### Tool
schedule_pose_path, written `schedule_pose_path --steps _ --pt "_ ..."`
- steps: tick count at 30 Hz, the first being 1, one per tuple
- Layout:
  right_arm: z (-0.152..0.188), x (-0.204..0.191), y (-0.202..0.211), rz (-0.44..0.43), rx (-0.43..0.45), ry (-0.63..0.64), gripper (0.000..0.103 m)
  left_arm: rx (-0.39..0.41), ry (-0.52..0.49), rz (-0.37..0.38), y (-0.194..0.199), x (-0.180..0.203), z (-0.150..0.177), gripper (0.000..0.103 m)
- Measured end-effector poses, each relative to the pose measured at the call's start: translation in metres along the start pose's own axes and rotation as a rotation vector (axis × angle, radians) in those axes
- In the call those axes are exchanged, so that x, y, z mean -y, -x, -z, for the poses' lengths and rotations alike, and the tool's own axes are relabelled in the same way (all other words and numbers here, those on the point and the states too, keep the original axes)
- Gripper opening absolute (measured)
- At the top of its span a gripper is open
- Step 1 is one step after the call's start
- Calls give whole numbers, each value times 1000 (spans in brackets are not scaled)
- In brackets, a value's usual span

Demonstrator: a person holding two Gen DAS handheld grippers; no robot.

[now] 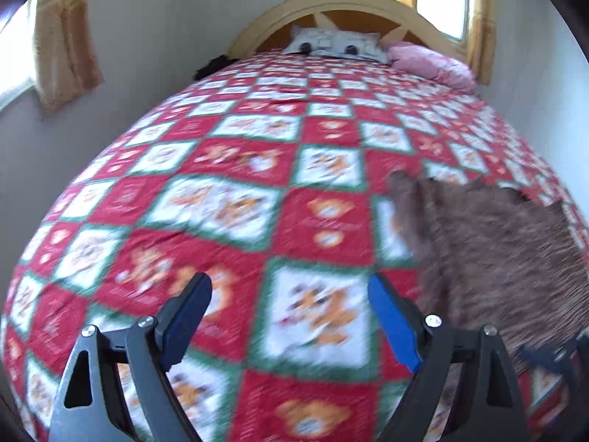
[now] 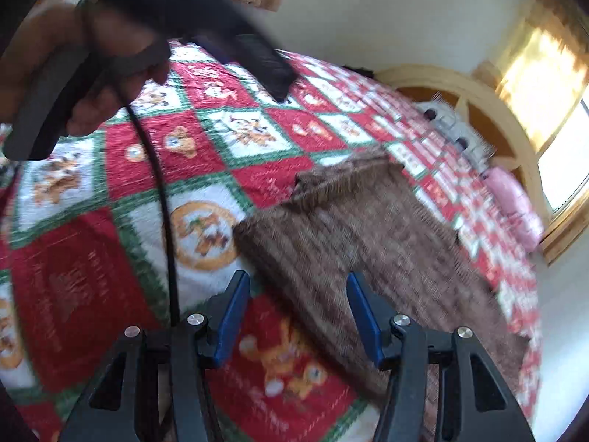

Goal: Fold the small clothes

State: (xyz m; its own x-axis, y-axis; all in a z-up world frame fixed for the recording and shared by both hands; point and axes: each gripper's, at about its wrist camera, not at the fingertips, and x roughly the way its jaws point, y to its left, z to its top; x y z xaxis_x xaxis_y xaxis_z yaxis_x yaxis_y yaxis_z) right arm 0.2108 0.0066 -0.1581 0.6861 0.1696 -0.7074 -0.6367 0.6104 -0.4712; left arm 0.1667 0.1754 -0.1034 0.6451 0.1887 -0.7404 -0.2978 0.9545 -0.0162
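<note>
**Inspector:** Nearest first. The left gripper (image 1: 291, 294) has its jaws wide apart with nothing between them; only the bedspread (image 1: 228, 169) shows in the gap. The right gripper (image 2: 299, 294) has its jaws apart as well, narrower than the left, and nothing clamped. The near edge of the brown garment (image 2: 371, 235) shows in its gap, but the pads do not press on it.

**Assistant:** And the garment's position?

**Inspector:** It lies spread on the red, white and green bedspread, on the right side of the bed as the left camera sees it, just beside that gripper's right finger. It lies mostly flat, with a narrower part pointing toward the headboard (image 1: 331, 3). Both views are blurred, so seams and hems cannot be made out.

**Assistant:** Handling?

**Inspector:** My judgement: a fuzzy, ribbed knit that is soft, limp and light. It will sag and drag when lifted, and may cling to the bedspread. Best taken at a corner or along an outer edge, pinching the cloth only, so the bedspread is not caught.

**Assistant:** Further back?

**Inspector:** A hand (image 2: 92, 66) holds the other gripper at upper left of the right view, its cable (image 2: 162, 199) trailing down. Beyond are a patterned pillow (image 1: 335, 42), a pink pillow (image 1: 430, 60), curtains (image 1: 62, 37) and bright windows.
</note>
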Motion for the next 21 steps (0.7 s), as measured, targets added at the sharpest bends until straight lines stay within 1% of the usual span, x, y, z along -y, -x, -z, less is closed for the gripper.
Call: schedule_pose_path --steps 2,3,6,8,9,12,13,15,16,17,18,19,21 --pt "-3 1 -7 38 -2 -11 47 -25 -28 42 -14 17 -9 89" --pt "-4 4 -10 44 -5 -26 47 -38 -42 42 -22 24 -12 89" --pt "-2 14 -11 3 -7 -64 47 -61 -93 40 -39 40 -21 89" --pt "5 22 -3 -39 1 -83 47 -60 -112 2 -44 40 -21 89" --pt "9 28 5 -80 23 -100 47 -61 -125 -20 -43 38 -20 89" --pt "17 46 22 -161 87 -151 47 -64 -125 -42 -40 16 -14 89" --pt "19 52 25 -163 99 -172 47 -68 -120 -67 -39 3 -11 89" --pt "17 60 23 -137 102 -200 47 -75 -109 -111 -41 -15 -8 89" --pt "16 62 18 -128 97 -209 47 -76 -98 -138 -41 -24 -7 89" --pt "14 62 11 -104 79 -214 47 -77 -86 -150 -40 -33 -7 89" --pt "12 61 5 -84 69 -206 47 -78 -75 -148 -39 -37 -8 89" --pt "10 56 0 -72 61 -189 47 -72 -58 -130 -36 -39 -9 89" --pt "5 36 -9 -82 41 -123 47 -58 -55 -87 -33 -33 -11 89"
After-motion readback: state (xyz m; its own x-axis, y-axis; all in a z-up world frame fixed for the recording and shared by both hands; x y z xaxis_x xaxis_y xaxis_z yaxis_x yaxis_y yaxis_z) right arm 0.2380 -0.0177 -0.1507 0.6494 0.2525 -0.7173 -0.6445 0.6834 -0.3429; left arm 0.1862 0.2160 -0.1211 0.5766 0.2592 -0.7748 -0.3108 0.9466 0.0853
